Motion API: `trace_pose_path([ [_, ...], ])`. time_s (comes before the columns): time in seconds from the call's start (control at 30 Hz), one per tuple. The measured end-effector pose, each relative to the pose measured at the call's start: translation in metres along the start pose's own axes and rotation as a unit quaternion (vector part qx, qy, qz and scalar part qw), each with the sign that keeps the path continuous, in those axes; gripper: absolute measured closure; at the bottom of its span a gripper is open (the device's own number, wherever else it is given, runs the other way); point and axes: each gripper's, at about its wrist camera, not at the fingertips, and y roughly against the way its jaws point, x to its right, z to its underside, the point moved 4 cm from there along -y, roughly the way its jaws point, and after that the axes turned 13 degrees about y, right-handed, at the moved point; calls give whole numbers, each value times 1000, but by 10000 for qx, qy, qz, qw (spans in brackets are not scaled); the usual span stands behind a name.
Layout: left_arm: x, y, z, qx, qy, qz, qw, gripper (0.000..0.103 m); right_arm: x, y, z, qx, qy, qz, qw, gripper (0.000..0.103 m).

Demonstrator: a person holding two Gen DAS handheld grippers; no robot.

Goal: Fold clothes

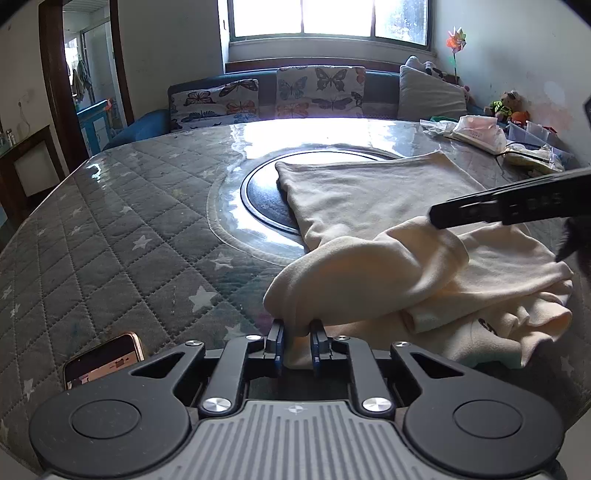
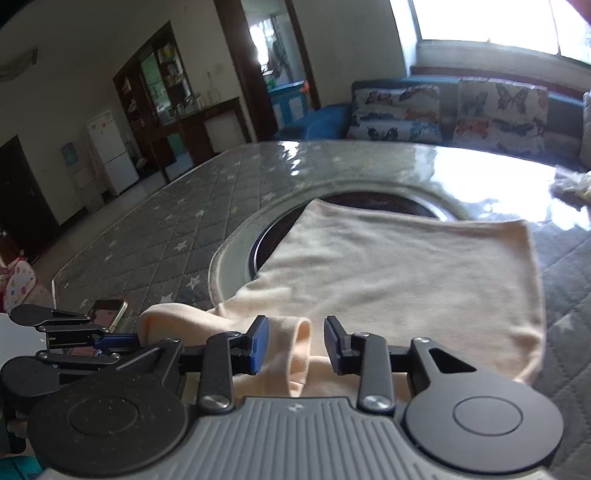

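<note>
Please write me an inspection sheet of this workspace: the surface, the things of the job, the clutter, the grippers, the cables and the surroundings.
Surface: round table with a quilted grey star-pattern cover under clear plastic; dark round plate at its centre.
Job's things: cream garment, far part lying flat over the plate, near part bunched and lifted.
Clutter: phone at the near left edge; plastic bags and packets at the far right.
Grippers: left gripper shut on a fold of the garment; right gripper open, with a fold between its pads.
Cables: a thin dark cable beside the bags.
Surroundings: sofa with butterfly cushions, window, doorway, plush toys.
</note>
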Motion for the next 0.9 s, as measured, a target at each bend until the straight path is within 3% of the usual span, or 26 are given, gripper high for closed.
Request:
trace_pose_path([
  [0.07,1,-1,1,-13,-10,-18,10000,87,-2,-14,0,-114,30,-43,9999,71],
  [0.13,0,-1,0,-8,7,-23,10000,84,-5,-23,0,-182,84,-62,9998,83],
  [0.17,0,-1,0,-6,10,-22,10000,84,-7,-22,-2,-165,147,-96,9997,96],
  [0.27,0,-2,0,2,2,-31,10000,84,-15,-8,-14,130,443,9,9989,99],
  [0.37,2,-2,1,30,-43,-10,10000,86,-25,26,-33,780,901,188,9927,100],
  [0.47,5,1,1,99,-115,-3,9999,92,-34,69,-46,1477,1352,381,9790,100],
  [0.6,10,6,3,179,-298,90,9994,96,-34,108,-31,2005,1863,424,9609,100],
  [0.67,13,7,6,198,-416,113,9989,96,-25,109,-15,1654,1766,580,9685,97],
  [0.73,14,5,7,189,-490,115,9986,96,-7,98,6,1111,1287,660,9832,96],
  [0.83,15,4,9,168,-563,111,9982,96,2,83,16,798,865,564,9914,94],
  [0.9,14,4,10,161,-568,77,9982,95,6,68,12,683,684,425,9944,80],
])
